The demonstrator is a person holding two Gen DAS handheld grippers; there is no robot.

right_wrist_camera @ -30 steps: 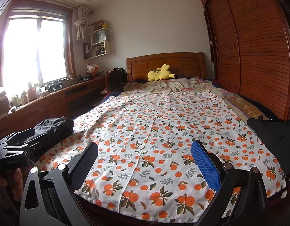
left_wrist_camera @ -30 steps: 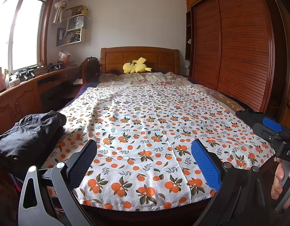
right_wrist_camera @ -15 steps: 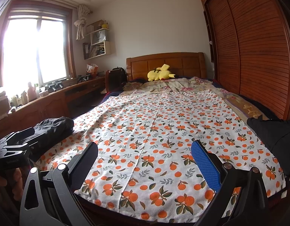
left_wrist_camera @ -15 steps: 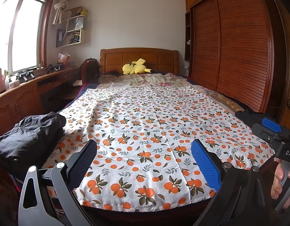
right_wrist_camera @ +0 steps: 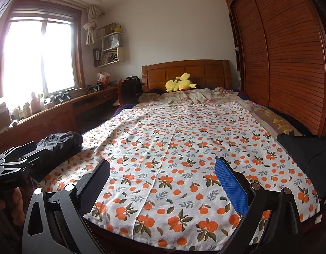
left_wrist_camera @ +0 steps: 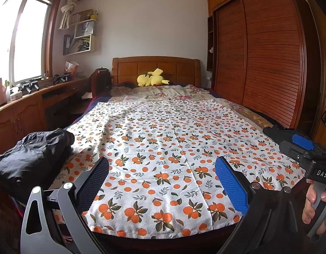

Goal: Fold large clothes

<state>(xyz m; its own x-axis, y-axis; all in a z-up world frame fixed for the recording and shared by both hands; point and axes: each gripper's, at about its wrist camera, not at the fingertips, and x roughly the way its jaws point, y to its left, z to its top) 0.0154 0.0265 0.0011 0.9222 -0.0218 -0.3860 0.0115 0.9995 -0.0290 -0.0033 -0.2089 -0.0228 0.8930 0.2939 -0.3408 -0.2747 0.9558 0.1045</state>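
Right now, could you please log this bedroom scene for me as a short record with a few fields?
surface: bed, wooden headboard at the far end
spread cloth: orange-print cloth, lying flat over the bed
left side: crumpled black garment on the cloth's near left corner
right side: second black garment at the bed's right edge
far end: yellow plush toy by the headboard
left gripper: open, holding nothing, above the cloth's near edge
right gripper: open, holding nothing
fold: not yet started
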